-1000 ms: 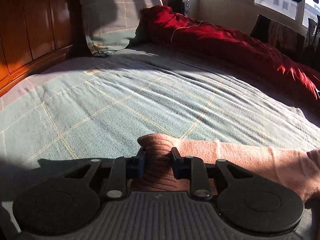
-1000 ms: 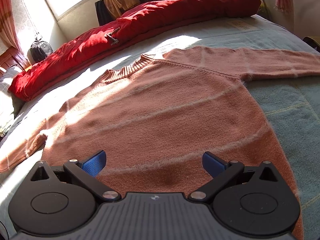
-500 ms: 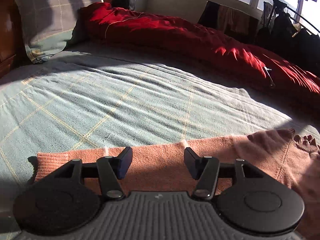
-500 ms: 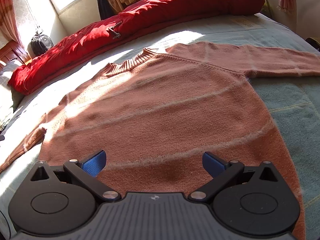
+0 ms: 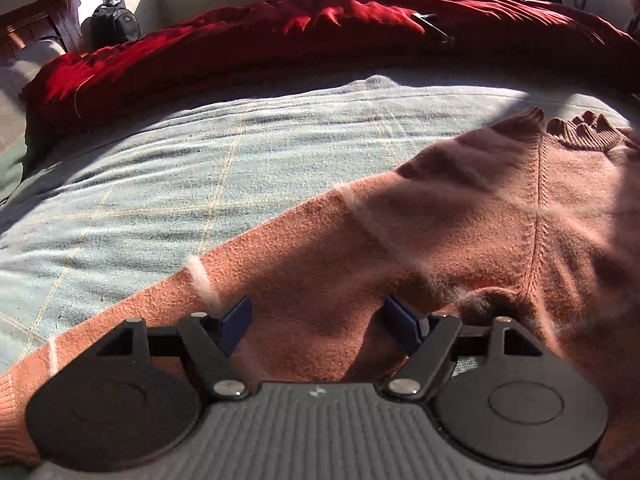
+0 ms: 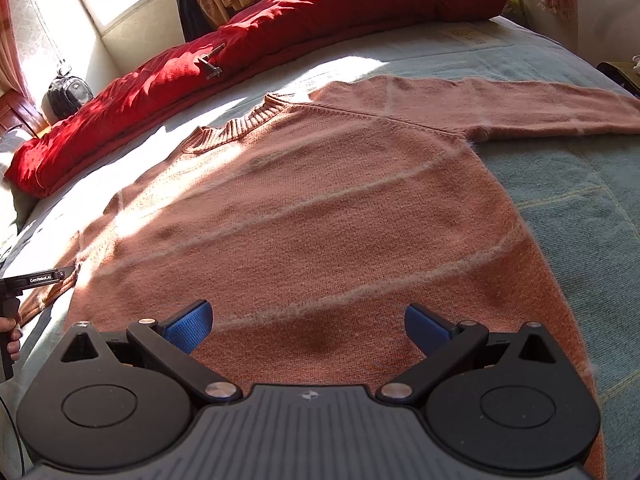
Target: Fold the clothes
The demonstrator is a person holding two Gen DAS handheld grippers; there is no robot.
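A salmon-pink knit sweater (image 6: 320, 216) with thin pale stripes lies spread flat on the blue-green checked bedspread (image 5: 160, 184), collar toward the far side. In the left wrist view one sleeve (image 5: 312, 248) runs from the lower left up to the shoulder and ribbed collar (image 5: 580, 136). My left gripper (image 5: 318, 326) hovers over that sleeve near the armpit. Its jaws are opening, and the pads straddle the fabric without pressing it. My right gripper (image 6: 308, 326) stands wide open above the sweater's lower hem, holding nothing. The other sleeve (image 6: 520, 108) stretches out to the right.
A rumpled red duvet (image 6: 280, 36) lies along the far side of the bed under the window. A black backpack (image 5: 114, 26) stands in the corner next to a grey pillow (image 5: 16, 76). A person's hand (image 6: 10, 336) holding the left tool shows at the right wrist view's left edge.
The left gripper let go of the sleeve cuff, opened wider and travelled along the sleeve toward the shoulder. The right gripper stayed put, open.
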